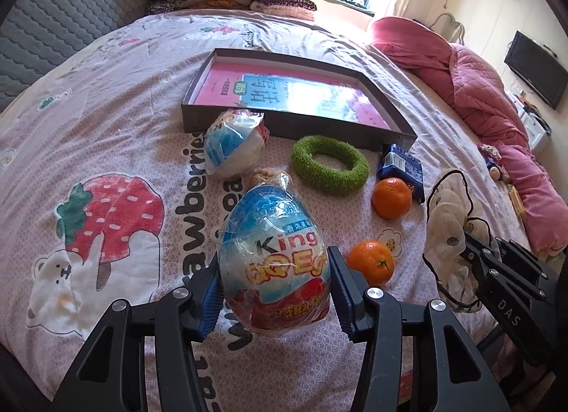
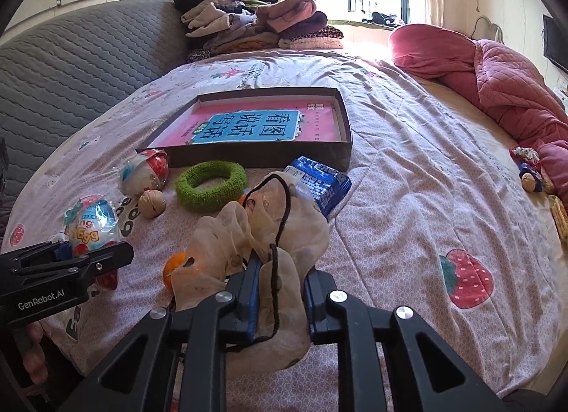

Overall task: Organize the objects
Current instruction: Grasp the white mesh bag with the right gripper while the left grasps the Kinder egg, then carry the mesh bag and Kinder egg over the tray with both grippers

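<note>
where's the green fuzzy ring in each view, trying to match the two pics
Left wrist view: the green ring lies on the bed right of centre, just in front of the shallow box, between the far wrapped egg and the blue packet.
Right wrist view: the green ring lies left of centre, again just in front of the box, beyond the sheer fabric bag.
Shared landmark: the box holding the pink and blue book.

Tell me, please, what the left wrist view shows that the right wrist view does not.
Only the left wrist view shows two whole oranges and the left gripper clamping the wrapped toy egg from behind. Only the right wrist view shows the right gripper shut on the sheer scrunchie, and the whole walnut. Both show the shallow box, green ring, blue packet and second egg.
</note>
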Action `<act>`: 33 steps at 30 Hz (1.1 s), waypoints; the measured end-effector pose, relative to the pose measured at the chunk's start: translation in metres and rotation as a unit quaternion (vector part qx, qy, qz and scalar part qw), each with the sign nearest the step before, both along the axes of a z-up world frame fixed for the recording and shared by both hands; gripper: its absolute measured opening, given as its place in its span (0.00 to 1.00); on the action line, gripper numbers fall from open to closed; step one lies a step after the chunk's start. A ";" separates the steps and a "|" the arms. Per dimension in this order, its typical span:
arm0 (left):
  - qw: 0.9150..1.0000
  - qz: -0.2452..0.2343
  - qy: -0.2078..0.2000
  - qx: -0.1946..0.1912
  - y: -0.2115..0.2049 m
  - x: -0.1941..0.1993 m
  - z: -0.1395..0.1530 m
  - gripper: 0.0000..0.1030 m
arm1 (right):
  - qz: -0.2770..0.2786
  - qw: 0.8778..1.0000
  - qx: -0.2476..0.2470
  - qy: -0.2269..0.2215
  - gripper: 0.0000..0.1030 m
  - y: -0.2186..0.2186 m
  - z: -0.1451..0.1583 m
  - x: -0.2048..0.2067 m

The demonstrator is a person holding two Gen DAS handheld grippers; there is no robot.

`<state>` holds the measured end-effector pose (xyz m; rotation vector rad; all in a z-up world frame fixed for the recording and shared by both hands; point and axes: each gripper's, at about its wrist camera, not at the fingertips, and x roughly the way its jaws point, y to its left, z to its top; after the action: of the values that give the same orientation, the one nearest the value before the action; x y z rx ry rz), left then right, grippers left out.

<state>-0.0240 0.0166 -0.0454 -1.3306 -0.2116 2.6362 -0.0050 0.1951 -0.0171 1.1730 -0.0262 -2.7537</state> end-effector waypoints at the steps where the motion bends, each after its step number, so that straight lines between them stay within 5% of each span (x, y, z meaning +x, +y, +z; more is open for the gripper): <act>1: 1.000 0.000 0.004 -0.001 0.000 0.000 0.003 0.53 | 0.000 1.000 0.001 0.004 0.20 0.000 0.004 0.000; 16: 0.998 -0.003 0.054 -0.019 0.002 -0.015 0.042 0.53 | 0.026 0.998 0.005 0.052 0.19 -0.014 0.043 -0.019; 33: 0.996 0.005 0.075 -0.041 0.011 -0.086 0.060 0.53 | 0.041 0.995 0.009 0.088 0.19 -0.024 0.072 -0.081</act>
<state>-0.1096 0.0273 0.0147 -1.1500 -0.0903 2.7645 -0.0865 0.1710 0.0550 0.9085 0.0636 -2.7783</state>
